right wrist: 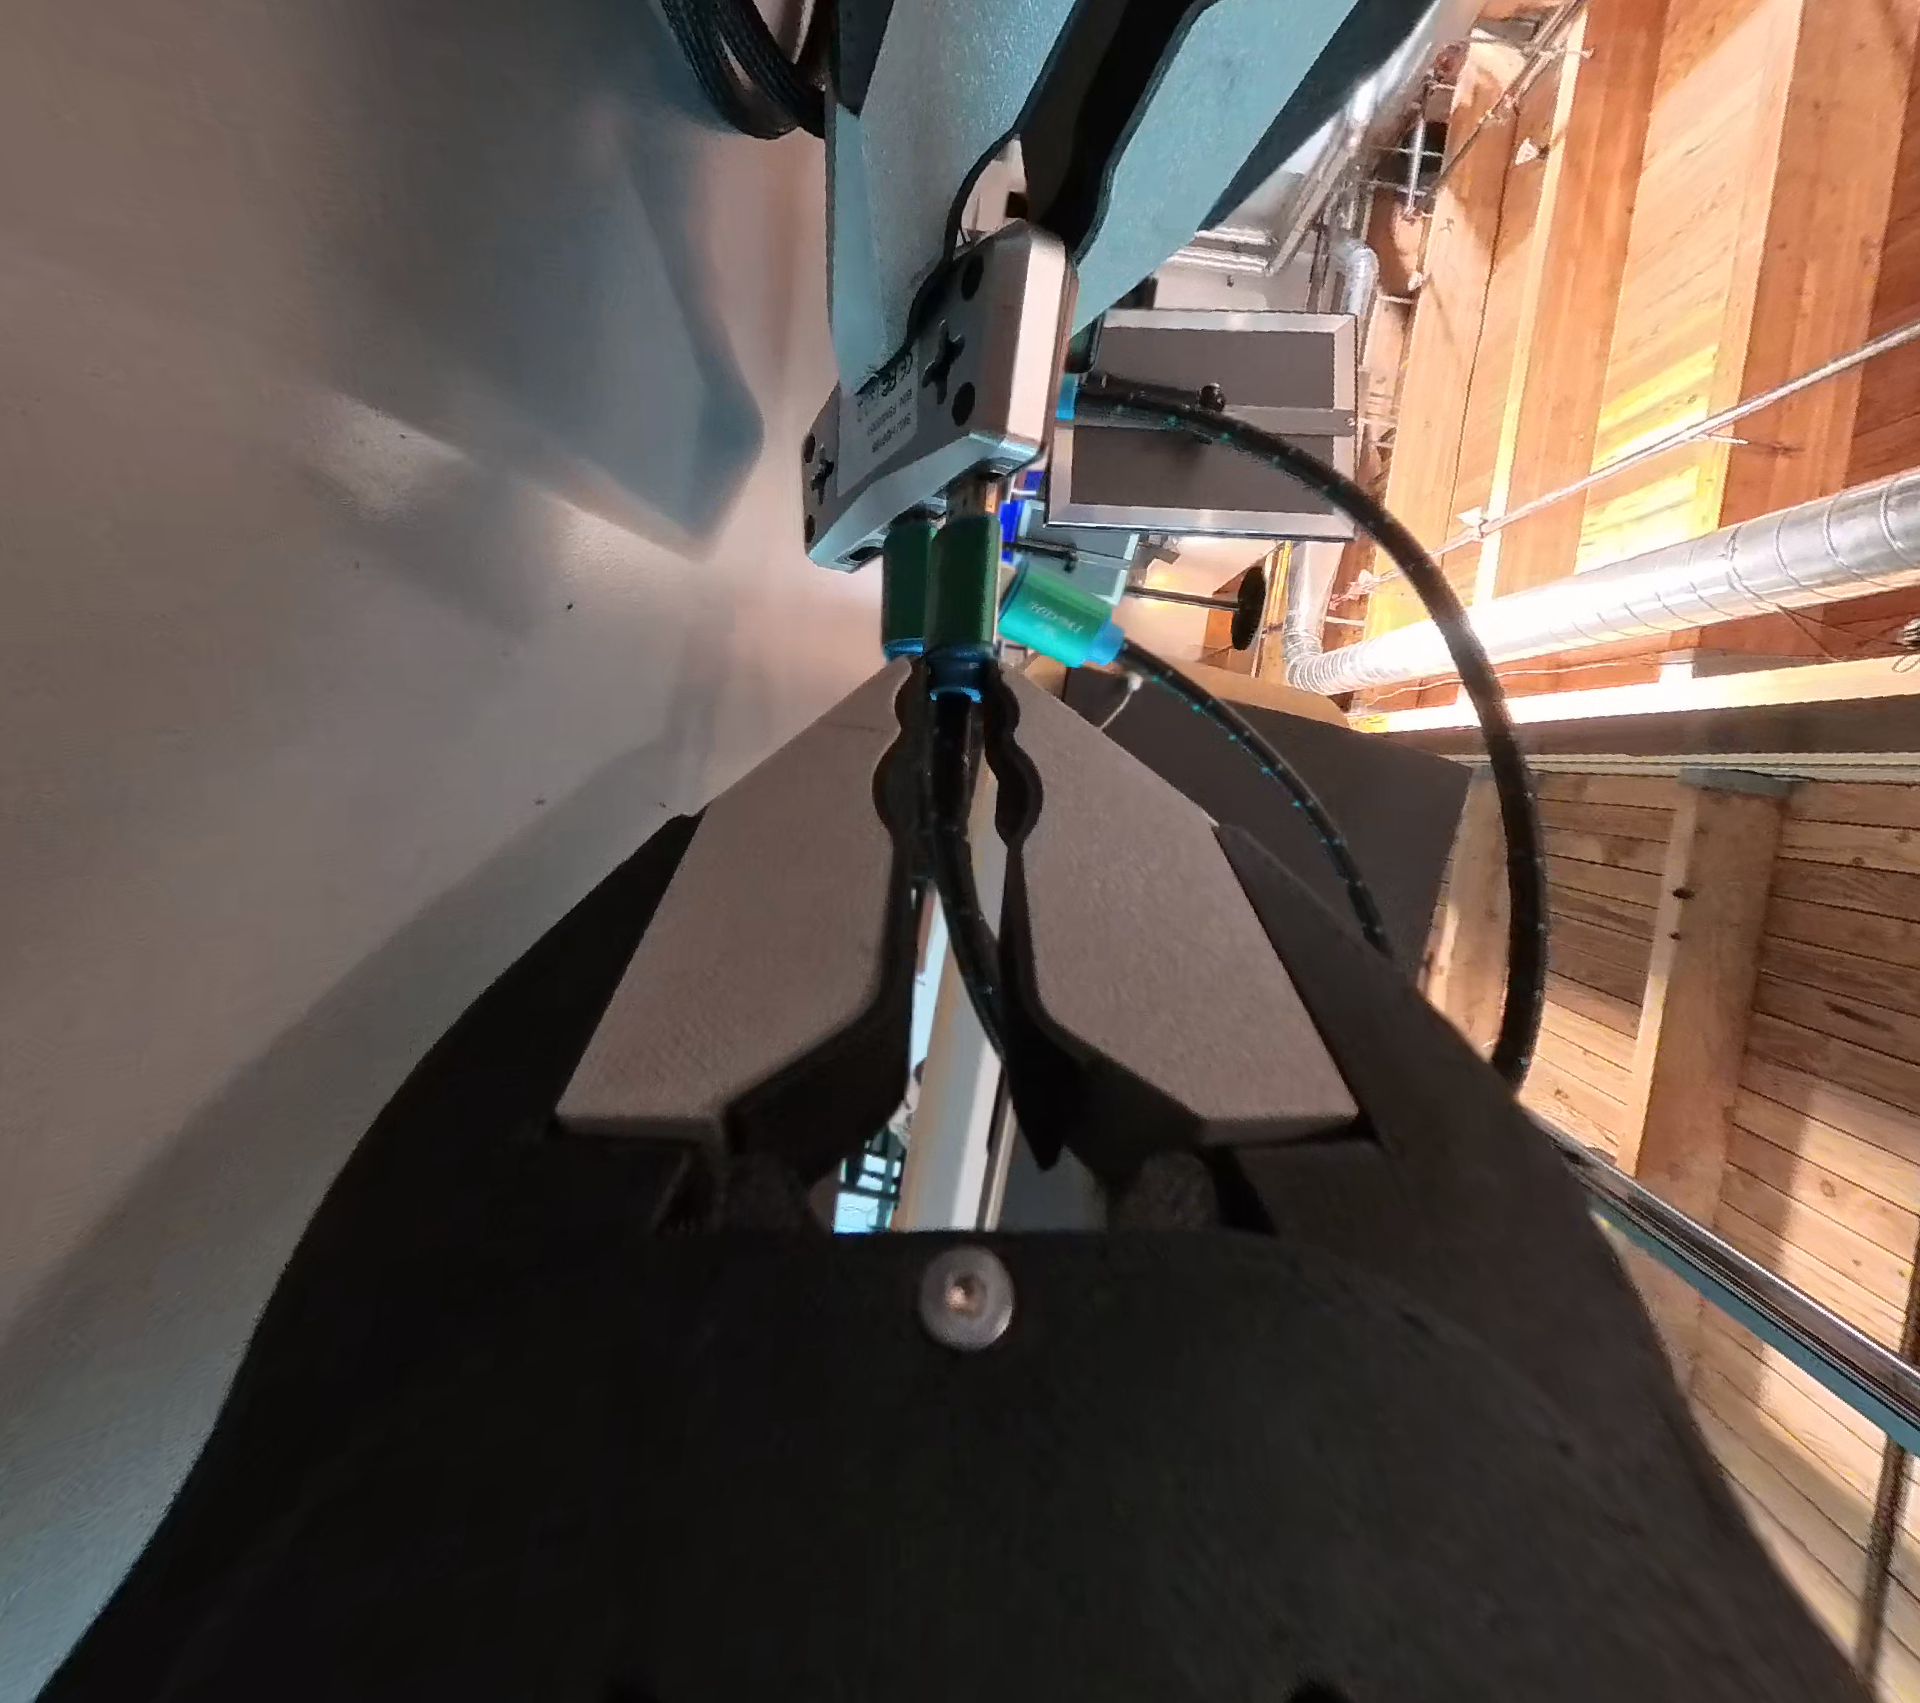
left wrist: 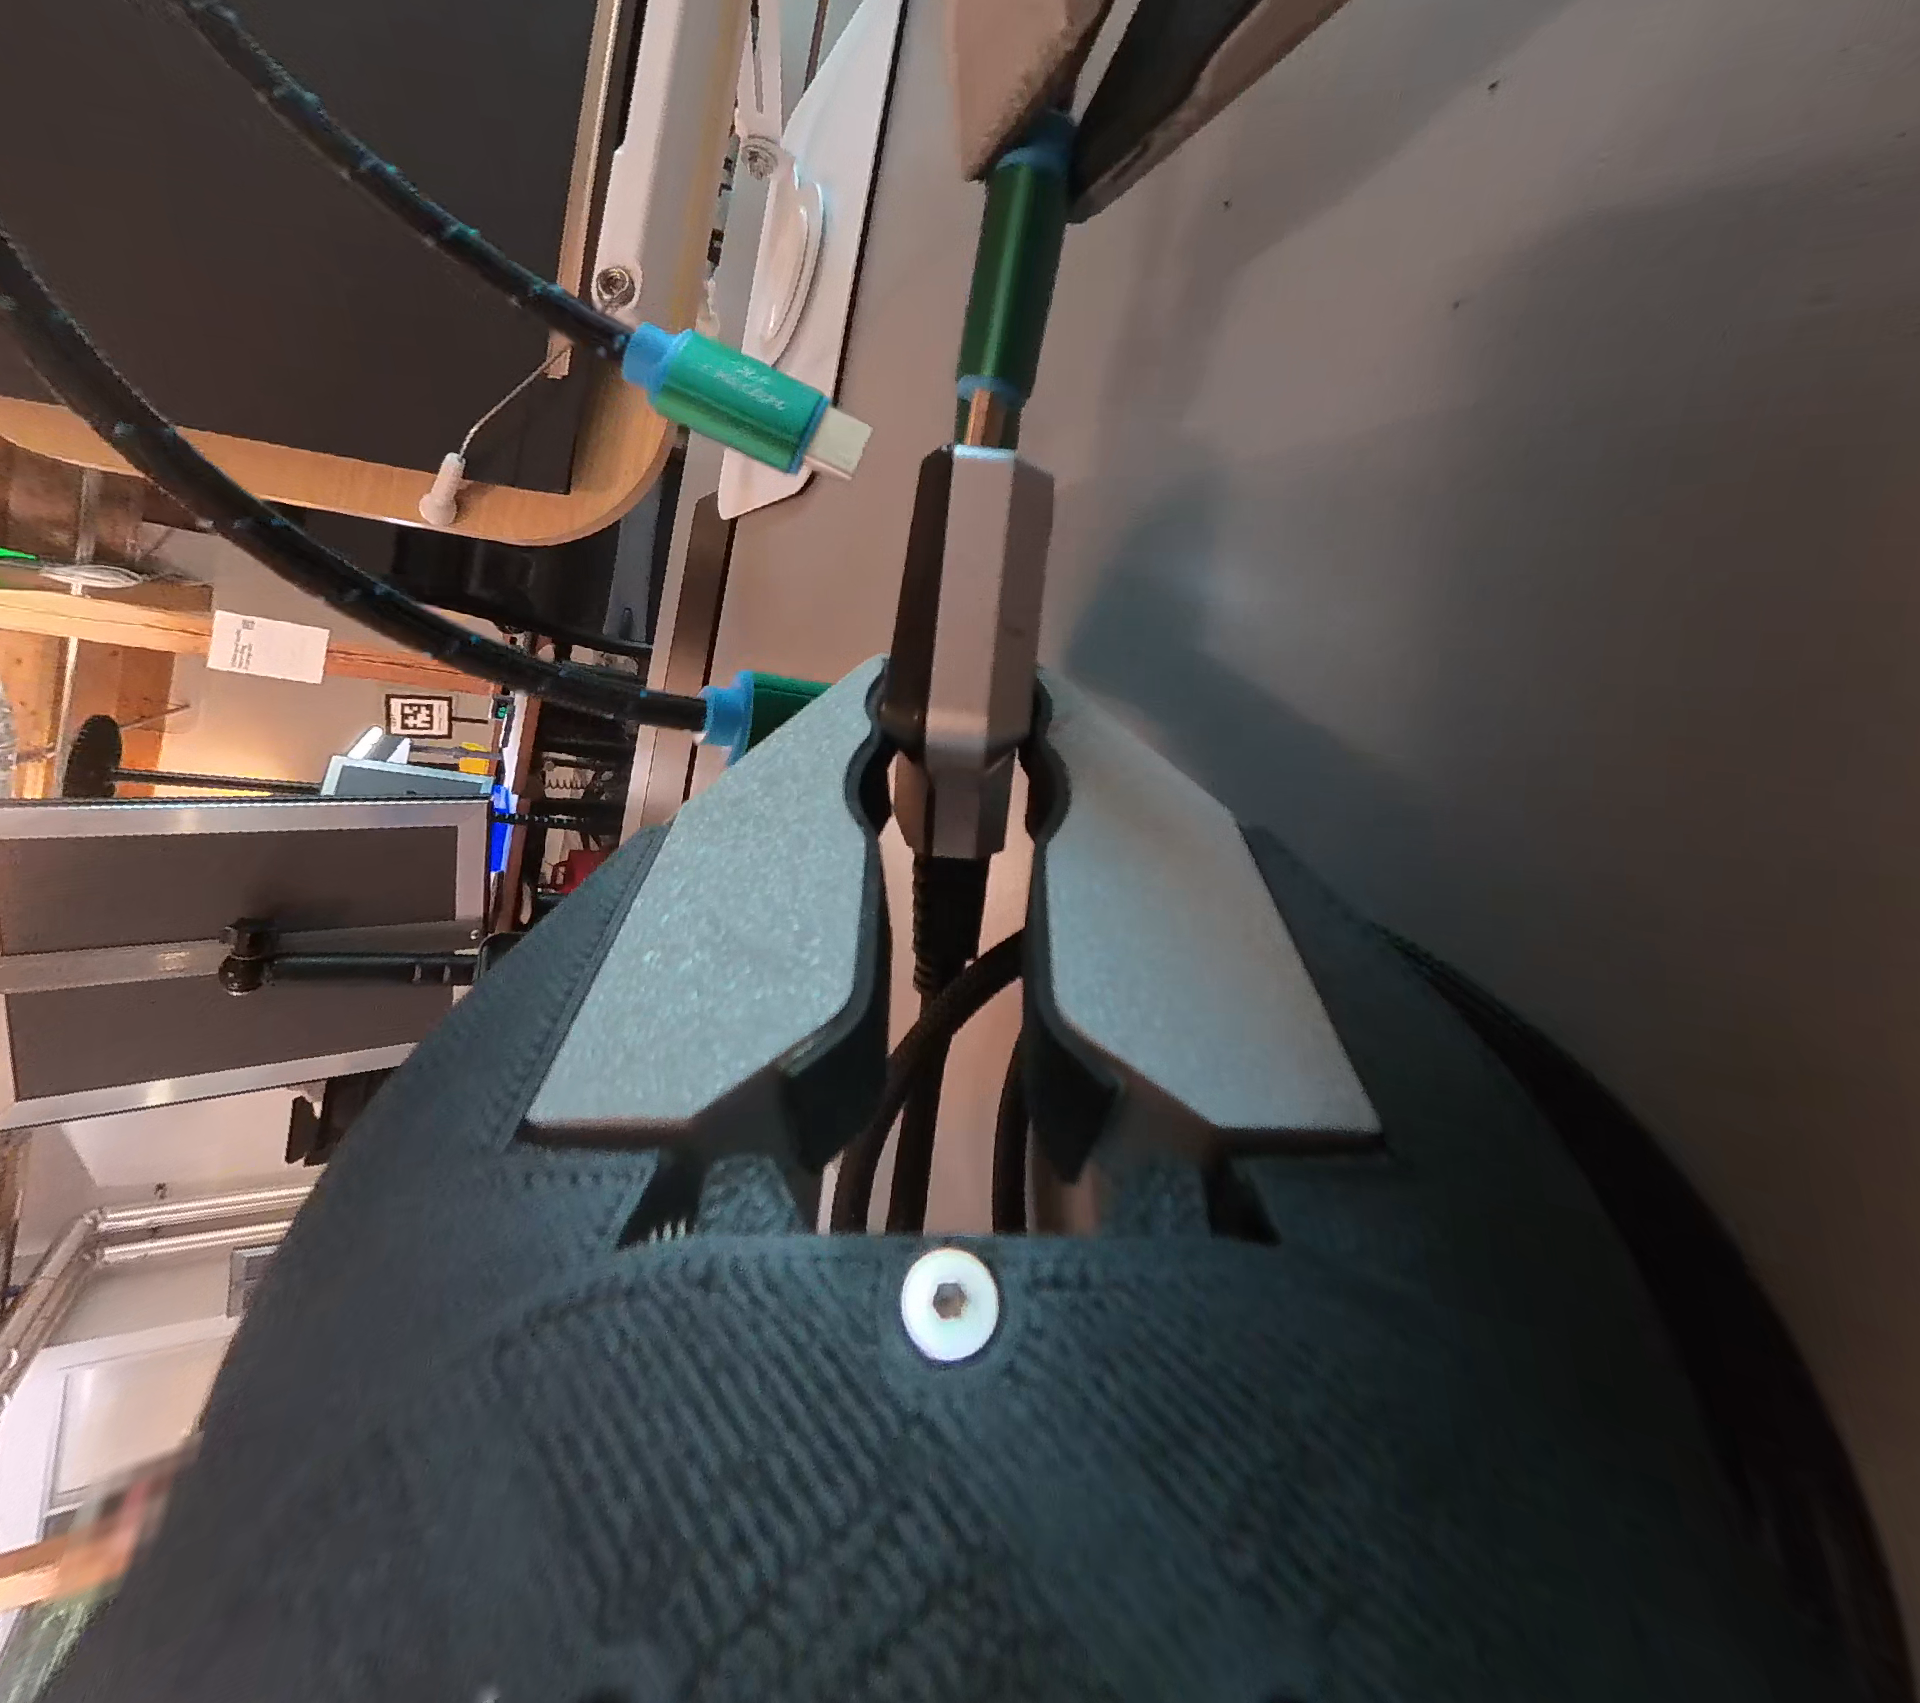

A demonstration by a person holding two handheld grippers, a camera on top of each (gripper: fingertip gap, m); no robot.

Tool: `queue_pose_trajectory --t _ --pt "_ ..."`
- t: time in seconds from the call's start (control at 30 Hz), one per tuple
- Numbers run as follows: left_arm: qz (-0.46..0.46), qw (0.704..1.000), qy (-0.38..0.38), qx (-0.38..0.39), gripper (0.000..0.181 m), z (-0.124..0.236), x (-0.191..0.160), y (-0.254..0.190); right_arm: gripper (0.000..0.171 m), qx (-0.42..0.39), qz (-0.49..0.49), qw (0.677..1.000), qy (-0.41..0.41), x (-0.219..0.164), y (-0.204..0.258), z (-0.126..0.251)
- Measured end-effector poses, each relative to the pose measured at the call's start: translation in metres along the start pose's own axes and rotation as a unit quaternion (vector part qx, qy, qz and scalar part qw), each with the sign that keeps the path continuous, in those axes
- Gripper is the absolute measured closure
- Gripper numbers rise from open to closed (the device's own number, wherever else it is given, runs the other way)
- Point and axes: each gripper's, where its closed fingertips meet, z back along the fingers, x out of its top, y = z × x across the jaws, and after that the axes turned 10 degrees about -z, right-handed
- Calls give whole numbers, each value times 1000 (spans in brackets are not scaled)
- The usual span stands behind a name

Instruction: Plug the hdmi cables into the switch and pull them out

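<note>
The switch (left wrist: 971, 656), a small grey metal block with bevelled edges, sits clamped between the closed fingers of the left gripper (left wrist: 961, 718), held off the pale grey table (left wrist: 1455, 510) that fills one side of both views. Its underside (right wrist: 935, 417) carries a label and dark round feet. The right gripper (right wrist: 951, 697), with matte, grainy grey fingers, pinches the black braided cable just behind a green plug (right wrist: 961, 599). That plug, a smooth metallic sleeve with a blue collar, stands seated in a port of the switch, with a second green plug (right wrist: 902, 593) touching beside it. A third green plug (left wrist: 743, 396) hangs loose, apart from the switch, its gold tip bare. Open room lies on the side away from the table.
</note>
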Motion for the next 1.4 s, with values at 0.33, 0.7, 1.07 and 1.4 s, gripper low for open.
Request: queue_pose_trajectory --t 0.33,0.7,1.07,1.4 --pt "0 1000 -13 -8 161 3 2 -2 164 -18 34 999 -15 5 -2 4" --pt "-6 999 -32 -16 161 7 6 -5 164 -9 31 999 -40 8 -2 7" --pt "-24 1000 -12 6 161 7 7 0 164 -5 3 999 -45 9 -3 9" --pt "-14 1000 -11 -10 161 7 7 -4 164 -33 70 996 -35 10 -2 7"
